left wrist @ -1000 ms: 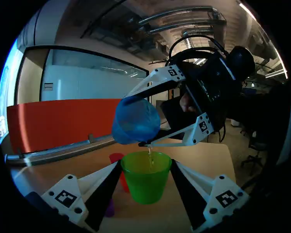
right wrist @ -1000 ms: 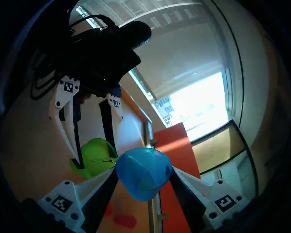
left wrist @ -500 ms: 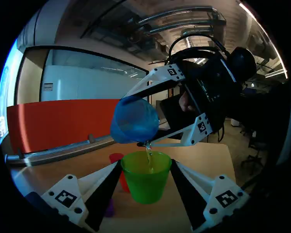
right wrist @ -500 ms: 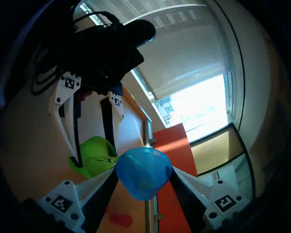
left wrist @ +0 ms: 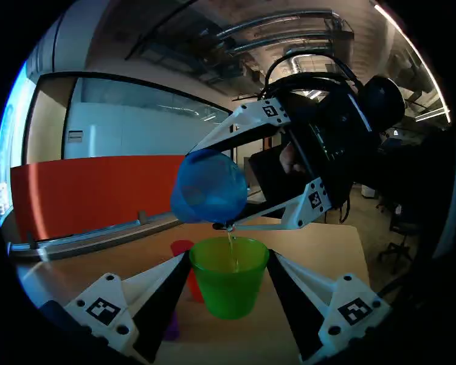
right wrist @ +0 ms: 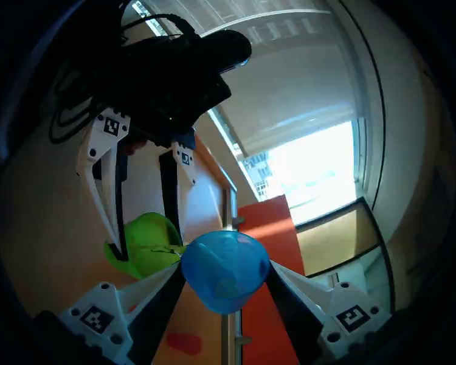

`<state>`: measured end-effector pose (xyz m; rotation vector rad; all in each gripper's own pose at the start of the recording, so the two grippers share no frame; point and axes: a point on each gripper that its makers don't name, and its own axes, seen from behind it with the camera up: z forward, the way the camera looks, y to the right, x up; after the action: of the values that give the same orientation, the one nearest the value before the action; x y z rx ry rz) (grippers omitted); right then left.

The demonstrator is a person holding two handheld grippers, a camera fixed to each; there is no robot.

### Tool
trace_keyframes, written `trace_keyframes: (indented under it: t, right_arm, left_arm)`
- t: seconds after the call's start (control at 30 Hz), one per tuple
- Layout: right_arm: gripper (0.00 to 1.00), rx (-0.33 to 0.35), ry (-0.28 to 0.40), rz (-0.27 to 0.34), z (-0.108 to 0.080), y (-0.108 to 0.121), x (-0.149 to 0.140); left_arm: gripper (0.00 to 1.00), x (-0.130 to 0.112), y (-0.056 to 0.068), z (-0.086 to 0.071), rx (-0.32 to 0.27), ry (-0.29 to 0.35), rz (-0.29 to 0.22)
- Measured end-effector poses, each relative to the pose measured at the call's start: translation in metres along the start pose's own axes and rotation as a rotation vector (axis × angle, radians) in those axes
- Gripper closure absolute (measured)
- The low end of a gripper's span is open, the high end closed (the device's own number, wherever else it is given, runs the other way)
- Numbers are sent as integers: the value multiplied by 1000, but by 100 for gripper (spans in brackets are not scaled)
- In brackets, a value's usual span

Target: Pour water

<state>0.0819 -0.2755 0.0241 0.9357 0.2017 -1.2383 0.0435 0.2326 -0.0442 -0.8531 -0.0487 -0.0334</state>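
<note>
Left gripper view: my left gripper [left wrist: 228, 263] has its jaws closed on the green cup [left wrist: 229, 289], which is upright near the bench's [left wrist: 325, 243] near edge. The right gripper [left wrist: 207, 188] tips the blue cup [left wrist: 213, 179] just above it, and a thin water stream [left wrist: 231, 240] falls in. Right gripper view: my right jaws clamp the blue cup, with the green cup beyond it.

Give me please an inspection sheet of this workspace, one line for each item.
Surface: light wooden table.
Job's things: tilted blue cup pours a thin water stream into the upright green cup.
Clutter: red cup behind the green cup; small purple object lower left.
Grippers: left gripper shut on green cup; right gripper shut on blue cup.
Cables: black cables loop above the right gripper.
Surroundings: orange panel, glass wall, ceiling pipes.
</note>
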Motion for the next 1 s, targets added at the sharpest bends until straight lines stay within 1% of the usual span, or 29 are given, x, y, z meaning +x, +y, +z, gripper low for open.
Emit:
trace_keyframes:
  t: [0.77, 1.0]
  right_arm:
    - [8, -11, -12, -78, 2, 6, -2]
    - [8, -16, -20, -111, 4, 8, -4]
  left_arm:
    - [11, -3, 4, 3, -10, -5, 2]
    - [11, -3, 3, 3, -10, -4, 0]
